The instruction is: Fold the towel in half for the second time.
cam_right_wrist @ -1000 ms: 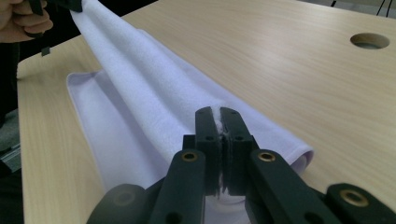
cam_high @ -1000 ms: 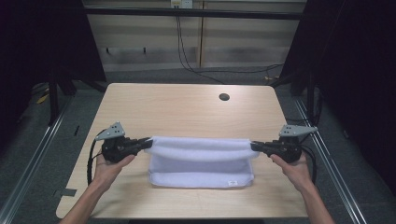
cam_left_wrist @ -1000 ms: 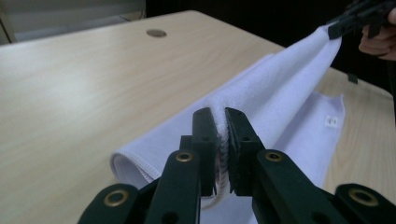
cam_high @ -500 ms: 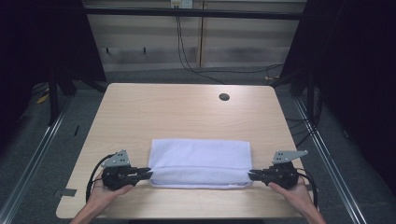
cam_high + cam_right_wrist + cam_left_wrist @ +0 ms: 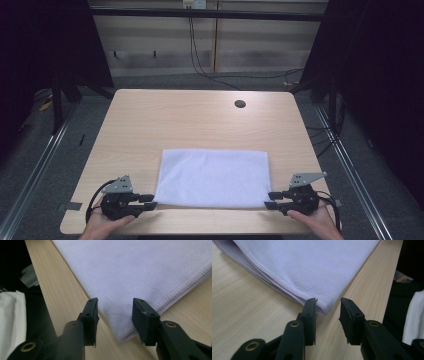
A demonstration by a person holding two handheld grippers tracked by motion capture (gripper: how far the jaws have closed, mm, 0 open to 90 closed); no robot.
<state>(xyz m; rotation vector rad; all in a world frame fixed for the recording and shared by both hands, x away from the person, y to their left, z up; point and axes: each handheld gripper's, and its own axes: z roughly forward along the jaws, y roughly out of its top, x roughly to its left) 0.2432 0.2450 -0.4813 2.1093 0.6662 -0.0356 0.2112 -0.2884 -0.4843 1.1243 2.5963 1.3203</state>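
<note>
A pale lilac towel (image 5: pixel 215 177), folded in layers, lies flat on the near half of the wooden table (image 5: pixel 190 120). My left gripper (image 5: pixel 150 201) is open at its near left corner. In the left gripper view that corner of the towel (image 5: pixel 312 265) pokes in between the spread jaws of the left gripper (image 5: pixel 328 306), beside one of them. My right gripper (image 5: pixel 268 200) is open at the near right corner. In the right gripper view the towel (image 5: pixel 140 270) corner lies between the jaws of the right gripper (image 5: pixel 115 302), and they are not closed on it.
A dark round hole (image 5: pixel 240 104) sits near the table's far right. The table's front edge runs just below both grippers. Black cables (image 5: pixel 200 60) hang behind the table, and metal rails (image 5: pixel 40 165) flank it on the floor.
Both grippers drew the towel toward the front edge and laid it flat. They have since opened and let go of its near corners.
</note>
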